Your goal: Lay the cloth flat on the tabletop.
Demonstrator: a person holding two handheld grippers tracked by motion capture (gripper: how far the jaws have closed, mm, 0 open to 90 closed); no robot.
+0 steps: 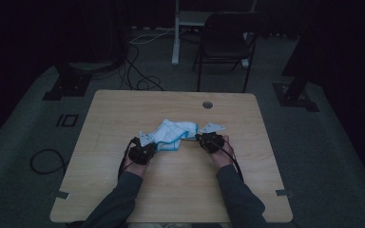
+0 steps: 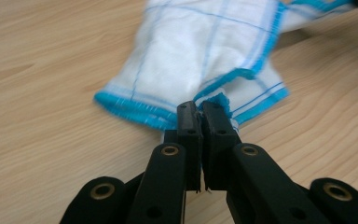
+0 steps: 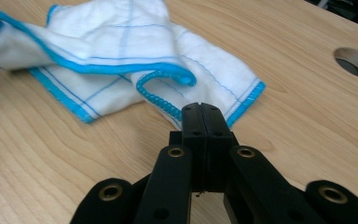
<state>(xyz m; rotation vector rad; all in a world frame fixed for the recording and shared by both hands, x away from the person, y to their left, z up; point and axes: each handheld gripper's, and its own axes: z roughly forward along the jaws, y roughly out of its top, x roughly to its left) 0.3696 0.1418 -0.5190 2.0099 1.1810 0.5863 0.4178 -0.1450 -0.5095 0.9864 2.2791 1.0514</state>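
White cotton with bright blue hems and thin blue check lines: your cloth (image 1: pixel 173 134) lies crumpled near the middle of the wooden table (image 1: pixel 123 109), a little toward the far edge. In the high view its long axis runs across the table from side to side, tilted slightly, with the left end nearer you and the right end farther off.

Your left gripper (image 1: pixel 148 148) sits at the cloth's near-left end. In the left gripper view its jaws are pressed together on a blue-hemmed corner (image 2: pixel 214 100), and the fabric fans away from the tips.

Your right gripper (image 1: pixel 200 137) is at the cloth's right end. In the right gripper view its jaws meet with no gap, their tips right at a hemmed edge (image 3: pixel 163 100); whether fabric is actually pinched there, you cannot tell from that view.

Beyond the cloth, a round cable hole (image 1: pixel 207 104) sits near the table's far edge, and a dark folding chair (image 1: pixel 225 40) stands on the floor behind it.
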